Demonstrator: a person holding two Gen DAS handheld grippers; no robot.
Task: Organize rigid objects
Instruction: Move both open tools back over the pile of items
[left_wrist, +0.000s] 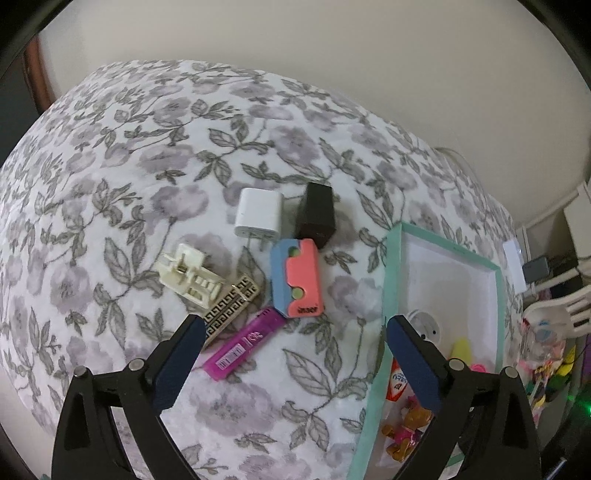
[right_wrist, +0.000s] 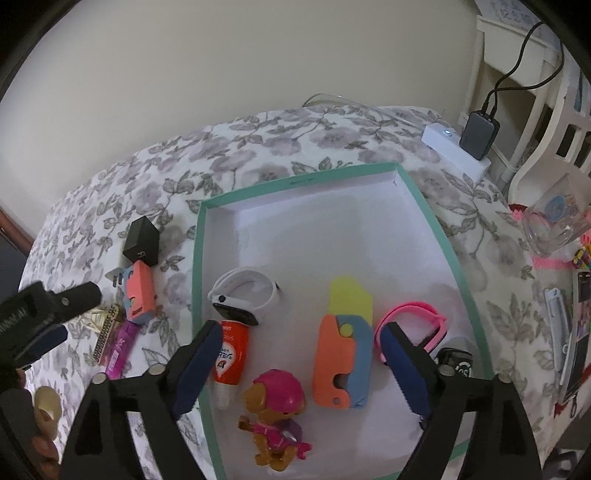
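Note:
My left gripper (left_wrist: 295, 321) hangs open over loose items on the floral cloth: a pink-blue toy (left_wrist: 295, 280), a purple case (left_wrist: 243, 345), a patterned clip (left_wrist: 229, 306), a cream plug (left_wrist: 188, 275), a white charger (left_wrist: 258, 214) and a black charger (left_wrist: 316, 216). None touches its pads. My right gripper (right_wrist: 300, 328) stands open above the teal-rimmed box (right_wrist: 197, 258). An orange-blue toy knife (right_wrist: 341, 362) lies in the box below it, untouched. The box also holds a white watch (right_wrist: 243, 295), a red tube (right_wrist: 231, 354), a dog figure (right_wrist: 277, 417) and a pink watch (right_wrist: 410, 321).
A white power strip (right_wrist: 454, 147) with a dark adapter (right_wrist: 478, 134) sits past the box's far corner. A glass cup (right_wrist: 554, 225) and pens (right_wrist: 557, 332) lie on the right. A tape roll (right_wrist: 46, 400) sits at the bottom left, beside a hand.

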